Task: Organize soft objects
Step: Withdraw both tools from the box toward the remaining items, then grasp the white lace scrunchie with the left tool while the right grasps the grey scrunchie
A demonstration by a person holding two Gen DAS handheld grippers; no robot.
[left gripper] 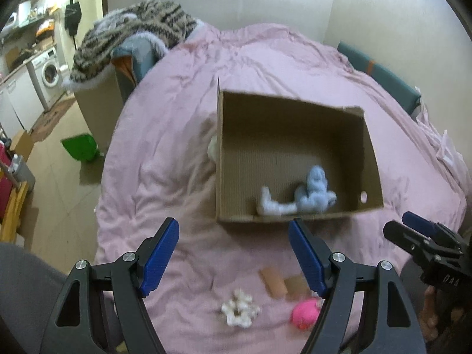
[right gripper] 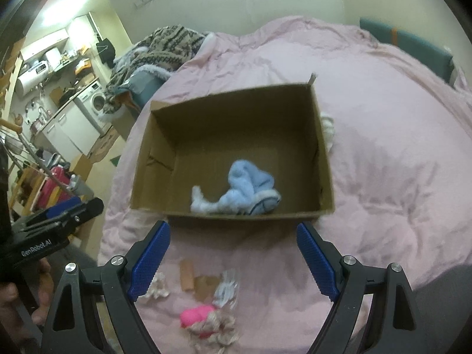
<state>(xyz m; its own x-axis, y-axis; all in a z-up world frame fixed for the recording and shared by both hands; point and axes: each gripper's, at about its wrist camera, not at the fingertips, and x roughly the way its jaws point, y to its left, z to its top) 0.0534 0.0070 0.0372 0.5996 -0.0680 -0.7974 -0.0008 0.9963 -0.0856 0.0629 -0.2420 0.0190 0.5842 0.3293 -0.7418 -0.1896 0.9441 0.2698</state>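
An open cardboard box (left gripper: 236, 159) (right gripper: 153, 153) sits on the pink bedspread (left gripper: 177, 118) (right gripper: 383, 147). A light blue fluffy soft item (left gripper: 306, 194) (right gripper: 242, 188) lies inside it near the front wall. My left gripper (left gripper: 233, 250) is open and empty above the bed in front of the box. My right gripper (right gripper: 233, 253) is open and empty too; it also shows in the left wrist view (left gripper: 419, 230). Below the grippers lie a white scrunchie (left gripper: 240, 311) (right gripper: 156, 289), a pink soft ball (left gripper: 305, 312) (right gripper: 196, 315), a beige fluffy piece (right gripper: 215, 330) and a white crumpled piece (right gripper: 227, 289).
A tan flat strip (left gripper: 273, 283) (right gripper: 187, 274) and a brown card piece (left gripper: 295, 286) (right gripper: 205, 287) lie on the bed. A white soft item (left gripper: 213, 147) (right gripper: 327, 126) lies beside the box. A striped blanket (left gripper: 132, 38) covers boxes at the bed's far corner. A green dustpan (left gripper: 79, 147) is on the floor.
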